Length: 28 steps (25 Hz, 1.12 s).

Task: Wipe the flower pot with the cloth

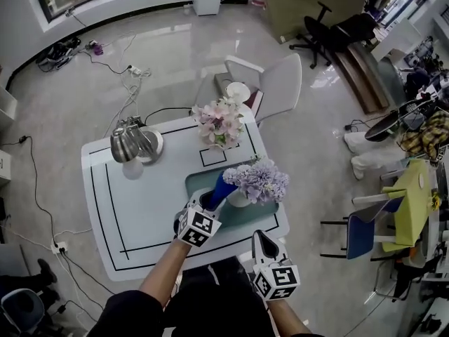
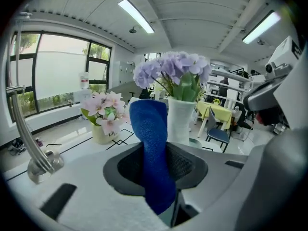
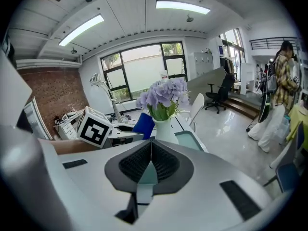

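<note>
A white flower pot [image 1: 239,198] with purple hydrangeas [image 1: 257,180] stands on a teal tray [image 1: 205,182] near the table's front. The pot [image 2: 181,119] rises just behind a blue cloth [image 2: 153,148] that my left gripper [image 1: 204,206] is shut on; the cloth [image 1: 222,190] reaches up to the pot's left side. My right gripper [image 1: 264,247] hangs shut and empty off the table's front edge, its jaws pressed together, with the pot [image 3: 166,129] and the left gripper's marker cube [image 3: 94,125] ahead of it.
A second pot of pink flowers [image 1: 219,123] stands at the table's far middle. A chrome lamp [image 1: 130,144] rests at the back left. The white table [image 1: 126,209] has black lines. A white chair [image 1: 279,83] stands behind it. Cables lie on the floor.
</note>
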Available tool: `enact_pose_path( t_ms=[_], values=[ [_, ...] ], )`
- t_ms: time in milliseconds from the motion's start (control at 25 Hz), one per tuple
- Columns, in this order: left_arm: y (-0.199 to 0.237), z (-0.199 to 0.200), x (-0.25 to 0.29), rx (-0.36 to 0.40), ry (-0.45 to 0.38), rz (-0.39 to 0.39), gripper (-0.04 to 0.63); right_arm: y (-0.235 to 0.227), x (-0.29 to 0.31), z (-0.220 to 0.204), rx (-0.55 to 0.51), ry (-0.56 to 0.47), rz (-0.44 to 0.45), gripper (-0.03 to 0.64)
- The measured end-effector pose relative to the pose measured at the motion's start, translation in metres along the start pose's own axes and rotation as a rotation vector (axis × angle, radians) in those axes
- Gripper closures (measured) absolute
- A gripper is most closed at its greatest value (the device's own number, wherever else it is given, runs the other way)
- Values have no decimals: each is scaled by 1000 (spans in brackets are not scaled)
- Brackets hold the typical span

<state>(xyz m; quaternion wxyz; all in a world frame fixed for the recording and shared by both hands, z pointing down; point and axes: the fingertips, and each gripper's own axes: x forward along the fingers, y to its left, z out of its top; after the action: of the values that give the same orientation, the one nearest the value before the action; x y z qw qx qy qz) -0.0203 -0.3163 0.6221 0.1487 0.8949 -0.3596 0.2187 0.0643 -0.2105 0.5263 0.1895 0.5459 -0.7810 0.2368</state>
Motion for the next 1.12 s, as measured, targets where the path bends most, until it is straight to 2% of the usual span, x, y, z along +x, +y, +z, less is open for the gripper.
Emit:
enact_pose_path(
  t_ms=[160,280,480,600,720,960,1120],
  values=[
    [8,5,21,49,18,-35,475,-11,0,3,-15,14,-32,607],
    [10,0,35,108,62,-68,474,-22,1,1,-6,26,-56,607],
    [15,-28,56,160,170,-107,474,-36,1,-5,11,36,-85,607],
    [21,-45,63,163,220,-110,474,-40,2,-8,18,39,-92,607],
    [28,-49,60,141,222,-104,474,-40,3,-9,21,40,-88,607],
    [26,1,14,-7,49,-65,474,-34,7,-10,24,42,-64,607],
    [6,8,3,-87,8,-74,474,-28,6,-8,19,37,-47,607]
  ],
)
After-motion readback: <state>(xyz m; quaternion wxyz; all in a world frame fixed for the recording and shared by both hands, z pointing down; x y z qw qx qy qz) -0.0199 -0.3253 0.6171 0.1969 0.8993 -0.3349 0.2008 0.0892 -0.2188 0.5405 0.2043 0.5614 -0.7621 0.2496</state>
